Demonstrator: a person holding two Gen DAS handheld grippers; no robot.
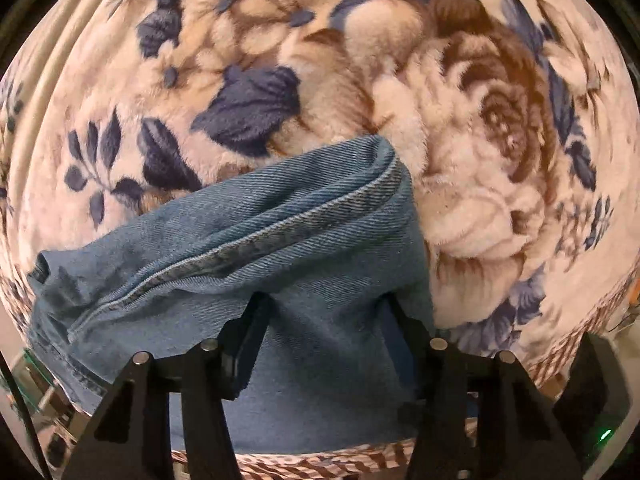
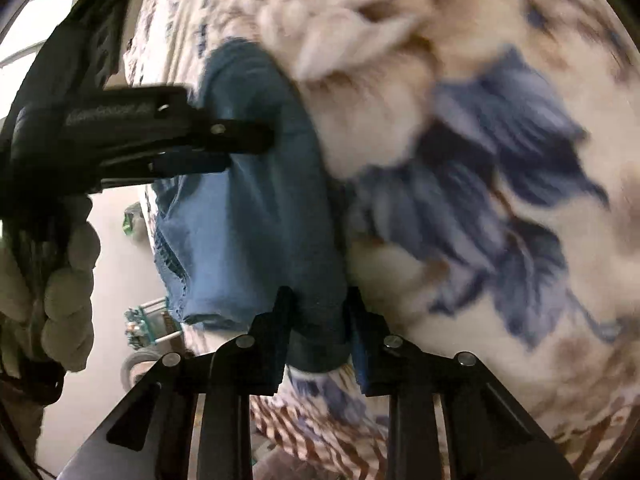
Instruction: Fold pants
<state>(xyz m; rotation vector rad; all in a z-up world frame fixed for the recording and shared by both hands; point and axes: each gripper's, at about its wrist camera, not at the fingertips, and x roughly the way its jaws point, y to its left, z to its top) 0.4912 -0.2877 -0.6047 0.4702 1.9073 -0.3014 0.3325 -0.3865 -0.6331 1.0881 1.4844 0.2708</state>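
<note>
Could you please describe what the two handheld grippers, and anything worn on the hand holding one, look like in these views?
Both the left gripper and the right gripper are matte black, with angular triangular frames, silver round pins, and flat fingers faced with dark blue pads. A knit, light grey-green glove covers the hand on the left one.

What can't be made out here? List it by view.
- Left wrist view: the jeans run under the left tool and off the bottom edge, so their full extent is cut off.
- Right wrist view: motion blur smears the blanket pattern.
- Right wrist view: the right tool covers the denim's near edge.
</note>
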